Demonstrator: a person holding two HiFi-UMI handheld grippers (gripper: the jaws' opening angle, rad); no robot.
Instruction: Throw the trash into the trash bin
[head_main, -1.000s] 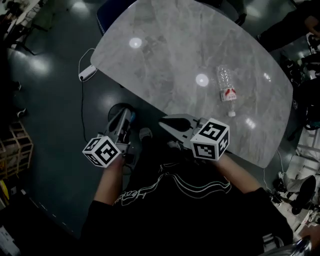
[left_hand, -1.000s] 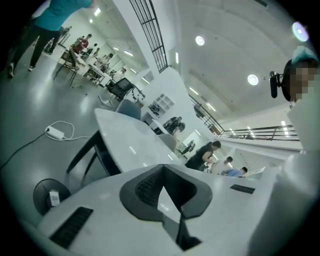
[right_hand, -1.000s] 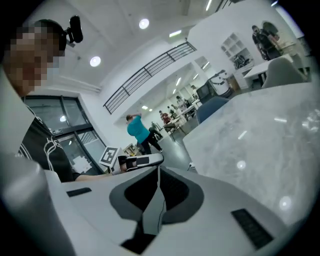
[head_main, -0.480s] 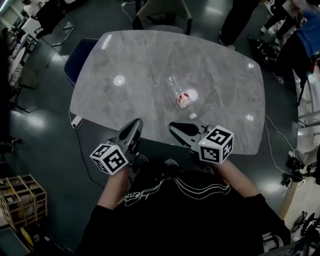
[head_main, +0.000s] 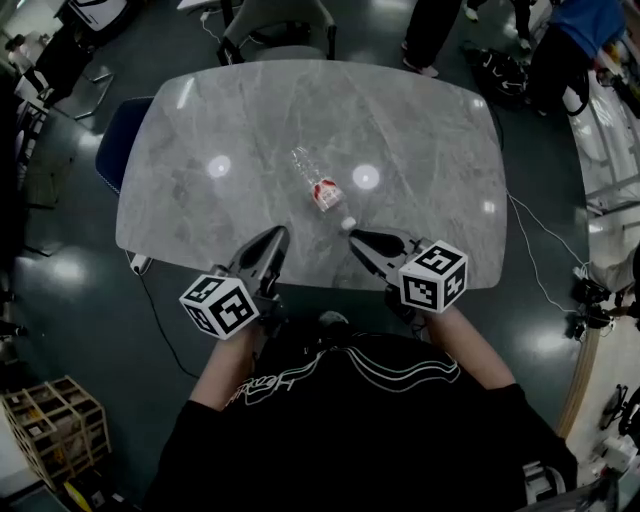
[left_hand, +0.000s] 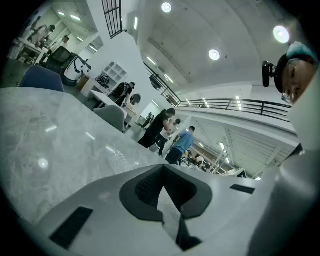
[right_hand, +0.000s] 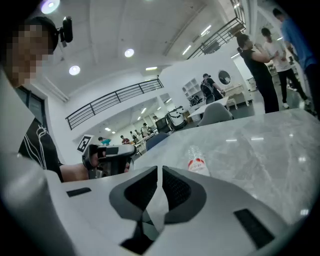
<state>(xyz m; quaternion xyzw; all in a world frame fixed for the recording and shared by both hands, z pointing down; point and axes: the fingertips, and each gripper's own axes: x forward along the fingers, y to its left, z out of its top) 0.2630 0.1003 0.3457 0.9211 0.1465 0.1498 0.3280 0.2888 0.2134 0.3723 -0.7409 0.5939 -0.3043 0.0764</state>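
The whole scene has swung round! A second ago the table sat skewed off toward 2 o'clock, and now it lies square ahead. The bottle has come from the far right to dead centre. It lies on its side at 12 o'clock from both grippers, neck toward 5 o'clock, with a small white bit, likely its cap, just beside the neck. The left gripper and right gripper have come up over the near edge, fingers closed on nothing. Pick-up looks next, but the jaws must open first. No bin in view.
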